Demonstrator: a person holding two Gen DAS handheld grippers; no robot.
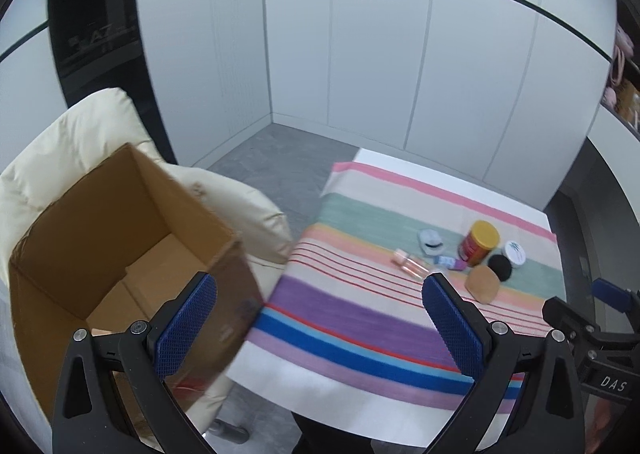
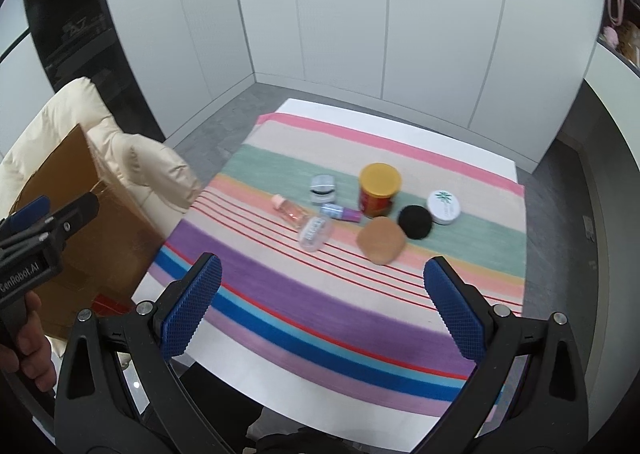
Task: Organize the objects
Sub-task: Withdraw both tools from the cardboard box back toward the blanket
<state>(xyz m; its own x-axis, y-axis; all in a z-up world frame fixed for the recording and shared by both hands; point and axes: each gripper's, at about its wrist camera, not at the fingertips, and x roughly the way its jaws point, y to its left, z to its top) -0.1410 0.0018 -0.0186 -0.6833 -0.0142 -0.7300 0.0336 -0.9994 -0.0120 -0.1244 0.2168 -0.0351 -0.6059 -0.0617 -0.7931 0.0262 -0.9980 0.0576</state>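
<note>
While both grippers hang spread wide and hold nothing, one cream armchair carries one open cardboard box off the table's left edge. One white table bears one striped cloth, with seven small things clustered toward its far right corner: one red jar with a yellow lid, one white tin, one tan sponge, one black puff, one clear bottle, one grey case, one purple vial. Left gripper hovers between box and table; right gripper hovers above the cloth's near edge, touching nothing.
</note>
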